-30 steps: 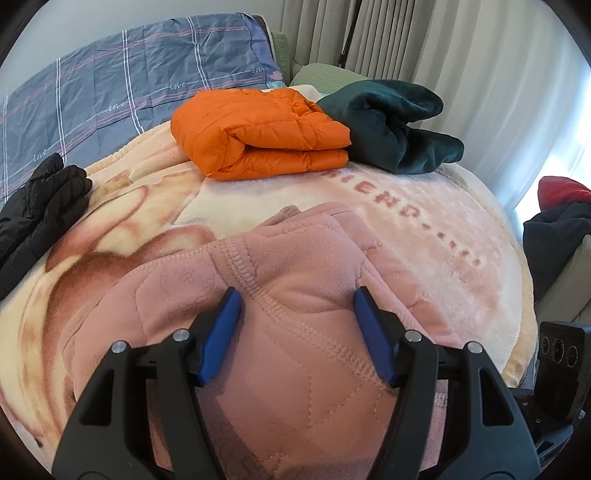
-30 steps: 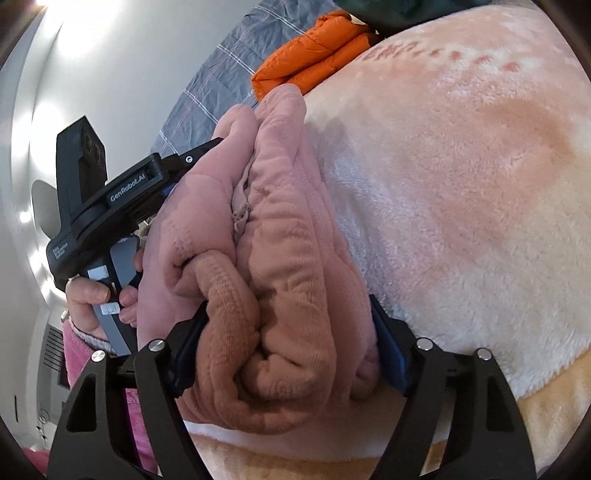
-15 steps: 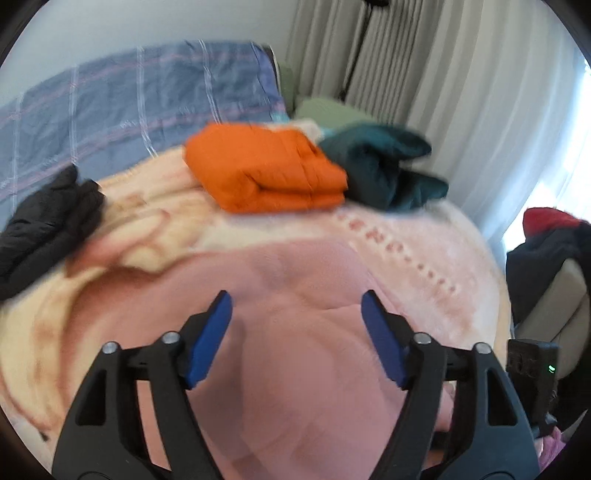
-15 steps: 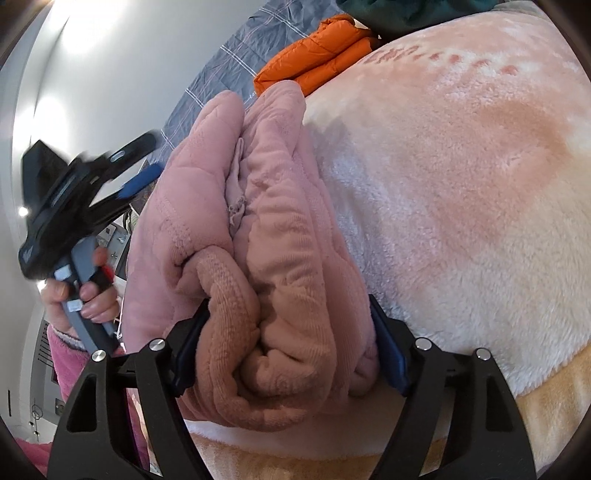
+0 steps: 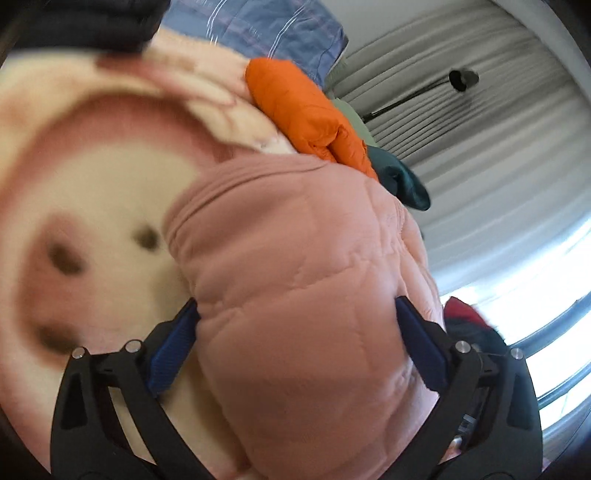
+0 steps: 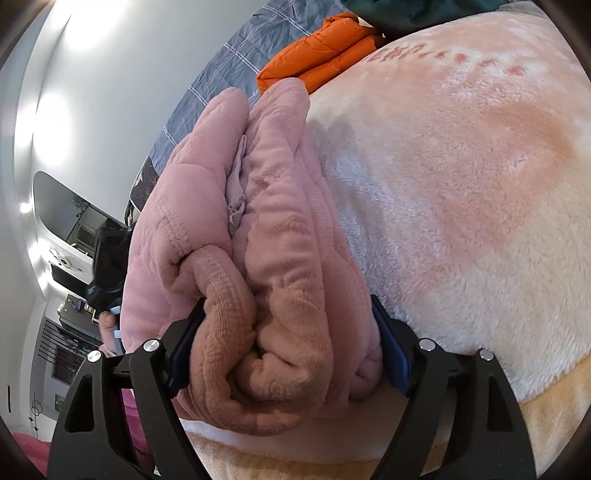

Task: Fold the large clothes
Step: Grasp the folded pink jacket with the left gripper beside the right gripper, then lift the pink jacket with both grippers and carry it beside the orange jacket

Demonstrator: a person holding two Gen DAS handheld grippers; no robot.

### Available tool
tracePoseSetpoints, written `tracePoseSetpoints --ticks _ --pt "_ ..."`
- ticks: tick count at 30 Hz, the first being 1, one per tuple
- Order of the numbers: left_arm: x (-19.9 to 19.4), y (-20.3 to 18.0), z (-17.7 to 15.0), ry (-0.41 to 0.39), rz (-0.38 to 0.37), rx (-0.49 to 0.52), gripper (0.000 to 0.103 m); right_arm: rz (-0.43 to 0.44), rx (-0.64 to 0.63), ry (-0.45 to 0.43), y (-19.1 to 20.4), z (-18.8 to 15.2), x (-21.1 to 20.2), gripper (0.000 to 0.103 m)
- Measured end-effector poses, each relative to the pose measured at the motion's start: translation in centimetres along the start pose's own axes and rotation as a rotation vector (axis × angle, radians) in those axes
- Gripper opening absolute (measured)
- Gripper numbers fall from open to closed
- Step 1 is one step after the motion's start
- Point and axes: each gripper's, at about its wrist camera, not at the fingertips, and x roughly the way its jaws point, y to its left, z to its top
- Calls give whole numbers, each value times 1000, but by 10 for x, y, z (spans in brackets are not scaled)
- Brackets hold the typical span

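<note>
A folded pink quilted jacket (image 5: pixel 314 295) lies on the plush peach blanket (image 5: pixel 92 192). My left gripper (image 5: pixel 297 347) straddles one end of it, rolled sideways. Its jaws are opening and stand wide, with the jacket between the blue pads (image 5: pixel 173 347), which do not visibly squeeze it. In the right wrist view the same jacket (image 6: pixel 266 258) shows its rolled layers. My right gripper (image 6: pixel 288 347) is shut on that thick end, both pads pressed into the fabric, and its jaws are opening slightly. The left gripper is hidden behind the bundle there; only part of a hand (image 6: pixel 107 321) shows.
A folded orange puffer jacket (image 5: pixel 306 110) (image 6: pixel 321 48) and a dark green garment (image 5: pixel 402 181) sit further back on the blanket (image 6: pixel 461 166). Blue plaid bedding (image 6: pixel 229 62) lies behind. A black garment (image 5: pixel 92 22), curtains (image 5: pixel 480 129) and a clothes heap (image 5: pixel 465 321) surround the bed.
My left gripper let go of the jacket's top, swung down and rolled sideways, and its jaws widened around the jacket's end. It dropped out of the right wrist view. The right gripper stayed put.
</note>
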Motion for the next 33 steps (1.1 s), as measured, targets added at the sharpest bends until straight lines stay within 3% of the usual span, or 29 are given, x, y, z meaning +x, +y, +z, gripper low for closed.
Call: tracePoseSetpoints --ticks 9,16,20,25,29,33 --pt "8 4 -2 -5 -59 22 101 -18 -1 2 8 0 3 87" --pt "0 7 -2 -20 -51 38 101 -39 -3 -28 13 -6 0 87" --pt "-6 0 -4 -49 -49 88 90 -14 -8 -17 12 -6 0 86" --pt "-14 -12 -8 -96 -46 129 79 -3 -89 -32 24 -4 -11 65" --pt "-30 -43 -11 -140 -36 228 75 -56 -203 -63 49 -10 -26 57" --pt "-50 -73 -16 -182 -31 317 75 -3 -227 -104 63 -11 -41 55"
